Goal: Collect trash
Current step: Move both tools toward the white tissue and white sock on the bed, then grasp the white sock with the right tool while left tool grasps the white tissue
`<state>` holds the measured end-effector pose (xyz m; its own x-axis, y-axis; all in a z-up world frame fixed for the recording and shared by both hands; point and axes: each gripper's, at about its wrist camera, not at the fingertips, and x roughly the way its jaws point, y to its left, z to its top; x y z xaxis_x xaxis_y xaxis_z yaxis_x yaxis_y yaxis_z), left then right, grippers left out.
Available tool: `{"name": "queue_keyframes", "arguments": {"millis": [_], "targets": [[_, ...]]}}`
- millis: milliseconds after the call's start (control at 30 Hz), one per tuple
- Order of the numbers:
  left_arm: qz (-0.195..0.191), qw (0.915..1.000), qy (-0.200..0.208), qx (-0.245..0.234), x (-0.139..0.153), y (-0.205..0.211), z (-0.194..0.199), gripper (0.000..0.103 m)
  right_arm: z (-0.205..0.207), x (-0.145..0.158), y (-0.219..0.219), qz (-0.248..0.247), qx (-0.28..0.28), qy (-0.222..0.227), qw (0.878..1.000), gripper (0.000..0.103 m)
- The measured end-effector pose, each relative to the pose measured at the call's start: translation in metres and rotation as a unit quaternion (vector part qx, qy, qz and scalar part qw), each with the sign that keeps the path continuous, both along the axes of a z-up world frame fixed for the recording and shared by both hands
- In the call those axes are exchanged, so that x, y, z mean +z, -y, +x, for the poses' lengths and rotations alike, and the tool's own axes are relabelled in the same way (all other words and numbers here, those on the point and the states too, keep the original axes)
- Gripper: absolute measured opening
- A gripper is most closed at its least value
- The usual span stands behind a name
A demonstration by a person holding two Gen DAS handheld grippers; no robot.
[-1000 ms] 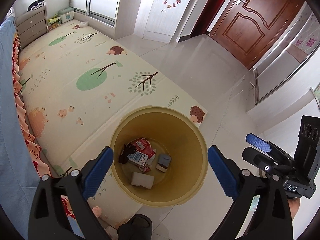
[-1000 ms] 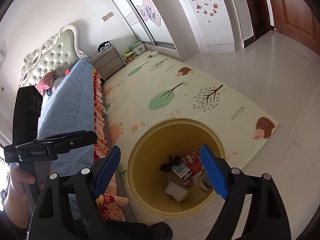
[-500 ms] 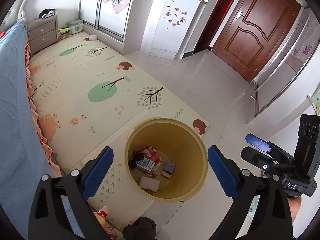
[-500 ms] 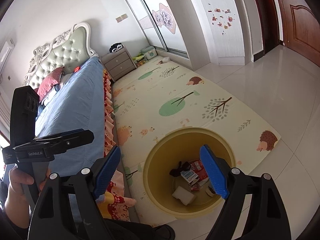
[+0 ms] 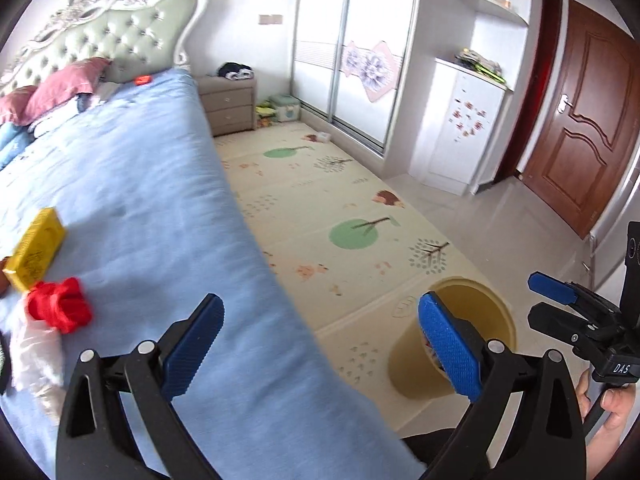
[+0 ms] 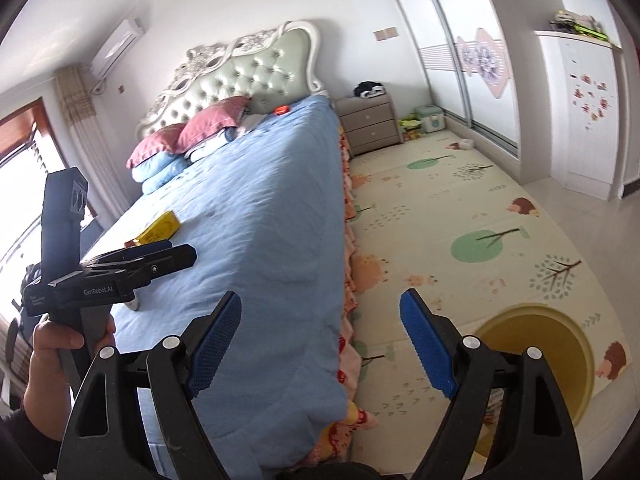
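Left wrist view: the left gripper (image 5: 320,344) gapes wide and empty over the blue bed (image 5: 140,200), where a yellow box (image 5: 36,248), red scrap (image 5: 60,310) and clear wrapper (image 5: 36,360) lie. Right wrist view: the right gripper (image 6: 320,344) is spread wide, empty, beside the yellow bin (image 6: 560,344) on the mat (image 6: 460,220).

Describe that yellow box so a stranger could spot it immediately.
Start at the big bed with the blue cover. The yellow box lies flat on it, far from the pillows. A red crumpled thing lies beside it; only the box is rectangular and yellow.
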<state>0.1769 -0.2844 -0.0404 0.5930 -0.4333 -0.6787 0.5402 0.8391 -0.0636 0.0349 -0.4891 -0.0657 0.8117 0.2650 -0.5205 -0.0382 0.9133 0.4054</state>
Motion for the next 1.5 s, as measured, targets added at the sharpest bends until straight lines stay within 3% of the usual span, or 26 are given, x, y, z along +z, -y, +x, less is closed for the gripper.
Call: {"name": "queue_keyframes", "arguments": {"millis": [133, 567, 767, 900, 1033, 1133, 1200, 1233, 1333, 1500], "targets": [[0.015, 0.9979, 0.034, 0.052, 0.015, -0.069, 0.002, 0.099, 0.024, 0.01, -0.061, -0.002, 0.059, 0.007, 0.998, 0.079], [-0.022, 0.9846, 0.025, 0.171, 0.003, -0.241, -0.007, 0.099, 0.064, 0.025, -0.23, -0.036, 0.203, 0.005, 0.979, 0.079], [-0.044, 0.9797, -0.001, 0.196, -0.011, -0.278, -0.006, 0.099, 0.087, 0.014, -0.285, -0.072, 0.245, -0.017, 0.967, 0.078], [-0.057, 0.9765, -0.008, 0.208, -0.012, -0.289, 0.001, 0.099, 0.103, 0.017, -0.302, -0.1, 0.256, -0.008, 0.961, 0.078], [-0.057, 0.9766, -0.015, 0.207, -0.016, -0.287, 0.009, 0.099, 0.124, 0.008, -0.315, -0.112, 0.273, -0.034, 0.955, 0.074], [-0.06, 0.9779, -0.019, 0.2, -0.018, -0.278, 0.015, 0.099, 0.132, -0.003, -0.322, -0.102, 0.301, -0.058, 0.946, 0.061], [-0.058, 0.9786, -0.021, 0.197, -0.02, -0.272, 0.019, 0.099, 0.131, -0.006, -0.325, -0.111, 0.308, -0.058, 0.943, 0.029], [-0.055, 0.9788, -0.023, 0.196, -0.02, -0.269, 0.02, 0.099, 0.129, -0.006, -0.325, -0.112, 0.313, -0.057, 0.941, 0.02], [-0.048, 0.9784, -0.03, 0.199, -0.023, -0.261, 0.027, 0.099, 0.123, -0.002, -0.316, -0.108, 0.307, -0.046, 0.945, 0.016], [-0.052, 0.9782, -0.044, 0.196, -0.027, -0.249, 0.038, 0.099, 0.107, 0.007, -0.276, -0.055, 0.302, -0.03, 0.951, 0.016]]}}
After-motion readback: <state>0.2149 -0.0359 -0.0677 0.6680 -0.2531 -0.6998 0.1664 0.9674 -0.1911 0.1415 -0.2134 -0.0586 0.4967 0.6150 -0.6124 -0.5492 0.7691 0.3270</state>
